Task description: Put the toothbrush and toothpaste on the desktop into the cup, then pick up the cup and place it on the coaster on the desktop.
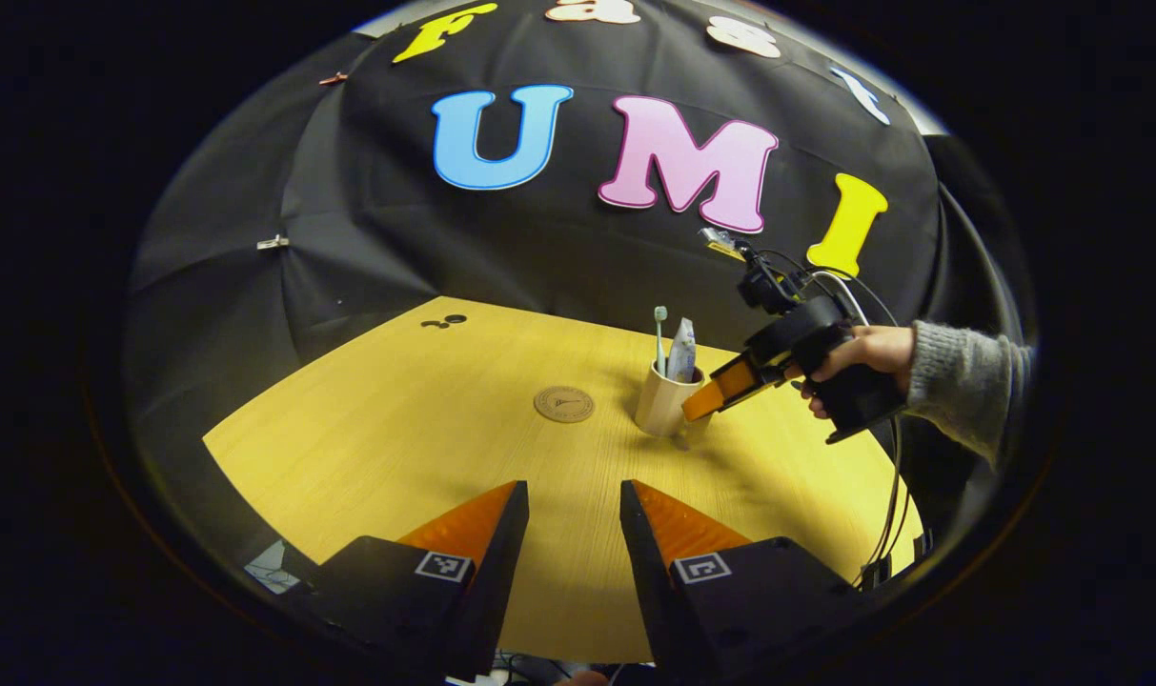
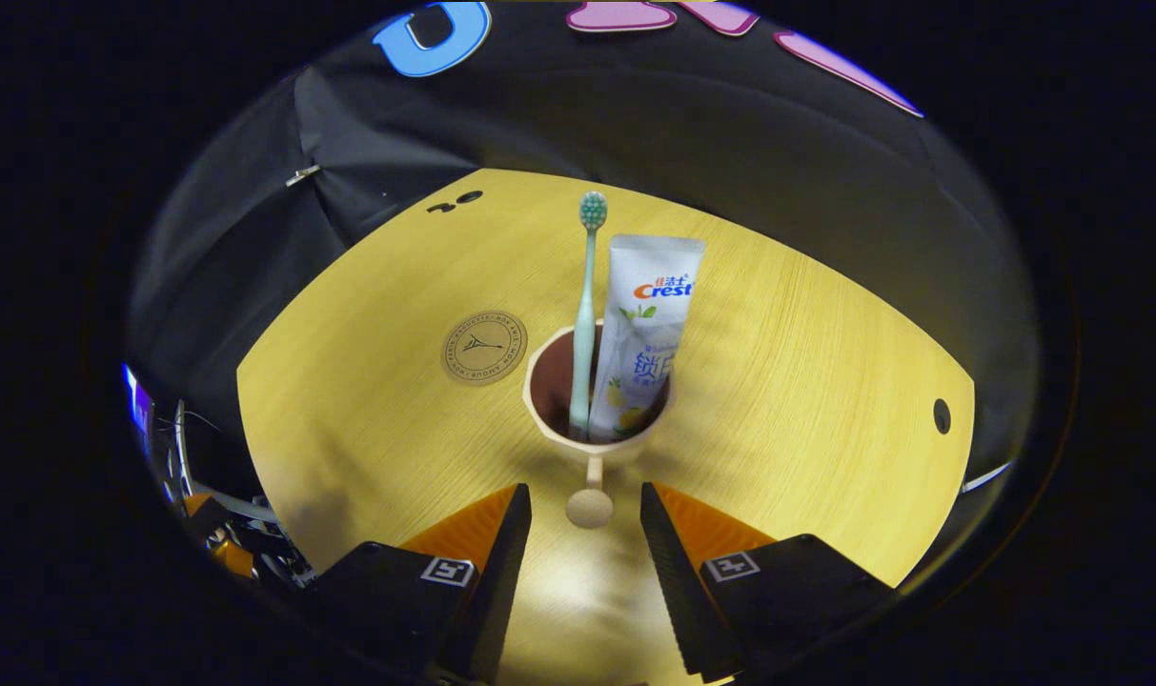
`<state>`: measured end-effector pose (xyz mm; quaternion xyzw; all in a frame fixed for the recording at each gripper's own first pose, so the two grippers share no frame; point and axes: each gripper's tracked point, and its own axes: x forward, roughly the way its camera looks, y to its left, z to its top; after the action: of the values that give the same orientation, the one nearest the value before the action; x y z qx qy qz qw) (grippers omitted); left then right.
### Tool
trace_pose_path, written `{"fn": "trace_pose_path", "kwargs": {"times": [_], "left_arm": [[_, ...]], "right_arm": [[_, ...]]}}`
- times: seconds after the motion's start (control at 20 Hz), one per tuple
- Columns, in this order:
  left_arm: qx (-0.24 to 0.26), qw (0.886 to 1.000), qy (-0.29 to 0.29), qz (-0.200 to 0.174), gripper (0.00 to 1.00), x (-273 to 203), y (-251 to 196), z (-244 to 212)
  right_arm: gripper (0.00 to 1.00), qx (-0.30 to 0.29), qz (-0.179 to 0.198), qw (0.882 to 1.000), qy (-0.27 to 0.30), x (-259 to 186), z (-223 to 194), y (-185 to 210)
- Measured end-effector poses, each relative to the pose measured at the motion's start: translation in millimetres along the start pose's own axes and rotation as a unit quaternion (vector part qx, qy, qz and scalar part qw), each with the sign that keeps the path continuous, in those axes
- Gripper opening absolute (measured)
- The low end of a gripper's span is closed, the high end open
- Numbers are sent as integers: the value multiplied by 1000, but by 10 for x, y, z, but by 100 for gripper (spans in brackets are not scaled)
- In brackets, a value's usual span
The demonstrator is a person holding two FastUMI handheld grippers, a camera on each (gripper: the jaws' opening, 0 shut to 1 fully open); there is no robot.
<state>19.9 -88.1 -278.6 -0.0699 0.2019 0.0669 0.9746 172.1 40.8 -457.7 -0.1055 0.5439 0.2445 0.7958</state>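
A beige cup (image 2: pixel 592 429) stands upright on the yellow desktop (image 2: pixel 825 381). A pale green toothbrush (image 2: pixel 585 305) and a white toothpaste tube (image 2: pixel 642 333) stand inside it. The cup's round-ended handle (image 2: pixel 589 505) points at my right gripper (image 2: pixel 585 505), which is open with the handle's end between its fingertips, apart from both. A round brown coaster (image 2: pixel 483 347) lies flat just left of the cup. In the left gripper view, the cup (image 1: pixel 666 400) sits right of the coaster (image 1: pixel 564 404), the right gripper (image 1: pixel 706 400) reaches it from the right, and my left gripper (image 1: pixel 574 495) hangs open over the near desktop.
A hand in a grey sleeve (image 1: pixel 959 381) holds the right gripper, with cables (image 1: pixel 887 514) trailing down at the desk's right edge. Small dark holes (image 1: pixel 444 321) mark the far left of the desktop. A paper scrap (image 1: pixel 271 564) lies at the near left corner.
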Motion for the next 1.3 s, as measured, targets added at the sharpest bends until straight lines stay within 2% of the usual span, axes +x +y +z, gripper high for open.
{"fn": "trace_pose_path", "kwargs": {"times": [0.05, 0.1, 0.15, 0.2, 0.3, 0.35, 0.45, 0.6, 0.85, 0.9, 1.1, 1.3], "left_arm": [[-3, 1000, 2, 5, 63, -64, 33, -34], [-5, 1000, 4, 10, 63, -117, 64, -63], [-6, 1000, 6, 15, 63, -155, 110, -98], [-7, 1000, 8, 19, 63, -186, 150, -121], [-9, 999, 9, 30, 63, -216, 236, -164], [-12, 999, 9, 36, 63, -236, 278, -174], [-21, 999, 8, 41, 63, -252, 309, -183], [-25, 999, 4, 41, 63, -251, 312, -158], [-19, 999, 1, 33, 63, -203, 266, -134], [-20, 999, 2, 32, 59, -193, 266, -128], [-23, 999, 3, 30, 63, -187, 302, -104], [-24, 999, -2, 37, 63, -199, 415, -34]], "right_arm": [[71, 0, -5, 1000, 5, 57, 22, 3], [63, -2, -11, 1000, 11, 101, 33, -4], [69, -3, -23, 1000, 16, 134, 56, -47], [70, -1, -33, 999, 22, 175, 67, -67], [61, 3, -57, 998, 42, 228, 30, -137], [56, 5, -57, 997, 50, 255, -5, -127], [28, 6, -57, 997, 50, 270, -28, -103], [18, 6, -50, 998, 29, 260, 2, -106], [16, 17, -45, 999, 3, 280, -5, -75], [17, 19, -43, 999, -4, 258, 26, -70], [16, 13, -32, 999, -24, 43, 253, 18], [16, -7, -16, 999, -40, 96, 555, 331]]}}
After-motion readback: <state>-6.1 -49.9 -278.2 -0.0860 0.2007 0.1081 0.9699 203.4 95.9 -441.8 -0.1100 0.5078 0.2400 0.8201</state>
